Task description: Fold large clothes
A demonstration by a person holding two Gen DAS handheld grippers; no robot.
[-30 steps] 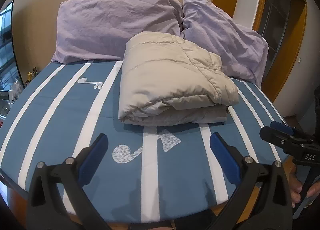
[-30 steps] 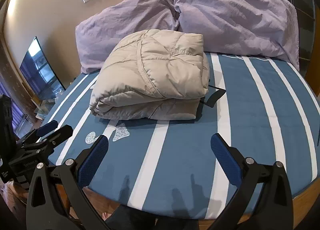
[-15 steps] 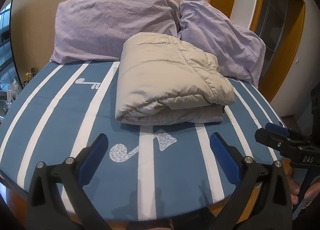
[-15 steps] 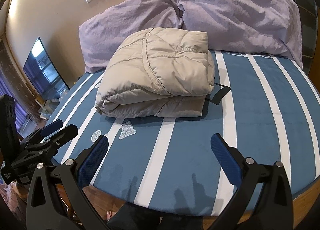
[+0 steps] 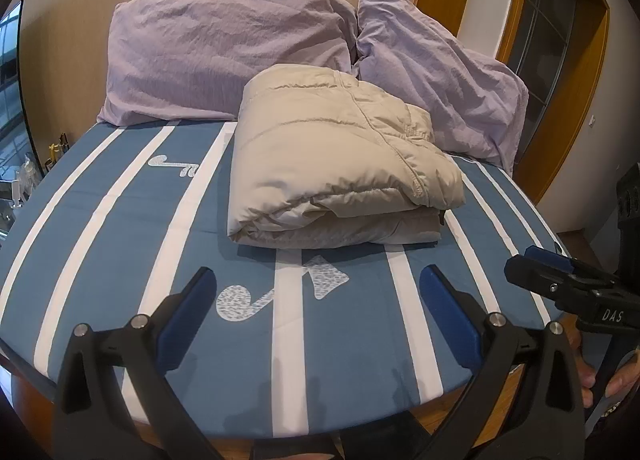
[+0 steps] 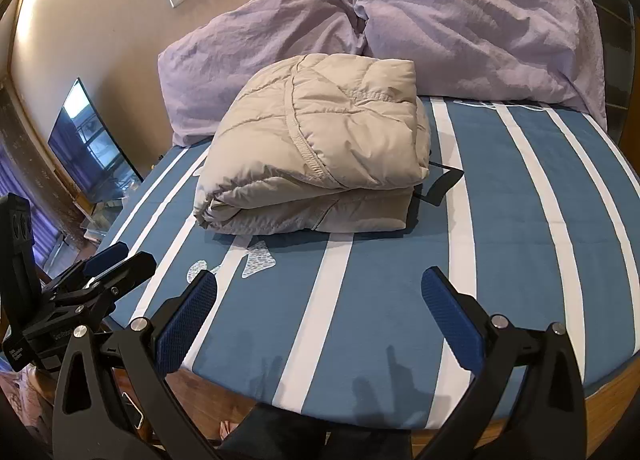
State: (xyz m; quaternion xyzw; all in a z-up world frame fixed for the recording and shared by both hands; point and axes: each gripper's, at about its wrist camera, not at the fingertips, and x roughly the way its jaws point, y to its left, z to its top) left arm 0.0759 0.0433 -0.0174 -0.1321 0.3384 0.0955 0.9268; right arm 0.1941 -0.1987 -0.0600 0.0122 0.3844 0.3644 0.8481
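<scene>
Beige puffer jacket point(image 5: 340, 164) lies folded on the bed point(image 5: 120, 252). Both tongs, left point(image 5: 316, 308) and right point(image 6: 320, 308), hang released, empty. Finish by pressing the top fold flat.

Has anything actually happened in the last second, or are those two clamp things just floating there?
Hardly anything. Both views drifted a little, the right one edging closer to the bed, so the folded beige jacket looks slightly larger. Nothing was gripped or released: the left gripper and right gripper kept their jaws open and empty above the striped bedsheet. The jacket stayed folded in the same spot, in front of the purple pillows.
</scene>
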